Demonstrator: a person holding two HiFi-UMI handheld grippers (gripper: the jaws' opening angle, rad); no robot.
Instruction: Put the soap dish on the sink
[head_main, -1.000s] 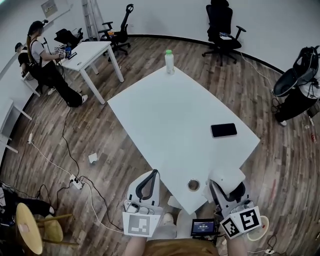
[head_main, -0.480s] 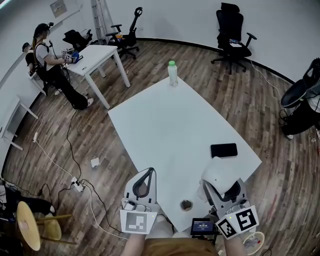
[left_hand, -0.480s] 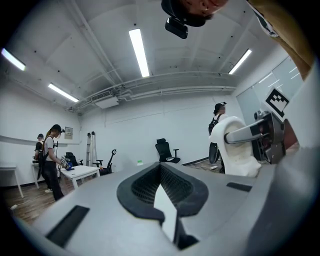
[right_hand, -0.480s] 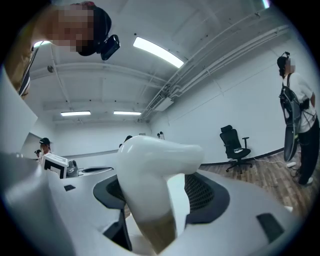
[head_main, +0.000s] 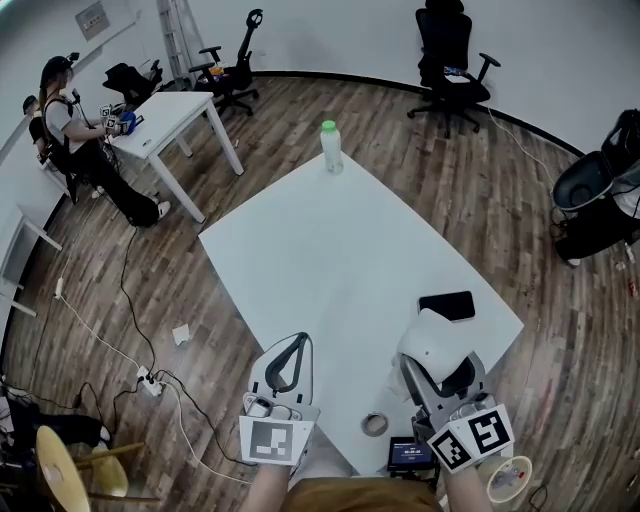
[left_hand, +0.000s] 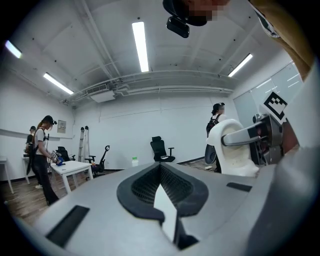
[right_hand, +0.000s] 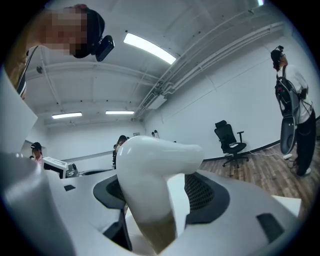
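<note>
the right gripper (right_hand: 165, 200) had its two grey jaws clenched on the glossy white, curved ceramic soap dish (right_hand: 150, 165), which rose out of the black pads and bent over like a thick hook. in the head view the soap dish sat at the front of that gripper, held off the surface and overlapping the near right part of the large white rectangular table (head_main: 330, 260), just on the near side of the flat black phone (head_main: 447, 305) that lay on the tabletop.

the left gripper (left_hand: 161, 185) was closed with its black ribbed pads pressed together and nothing between them. it pointed across the near edge of the table, side by side with the right gripper and well apart from it.

a small round metal ring (head_main: 375, 424) lay on the near corner of the table, between the two grippers. a clear plastic bottle with a green cap (head_main: 330, 145) stood upright at the far corner.

beyond the big table stood a smaller white desk (head_main: 165, 112), with a person in dark trousers (head_main: 75, 125) beside it. black office chairs (head_main: 447, 60) stood along the far wall on the wooden floor.
</note>
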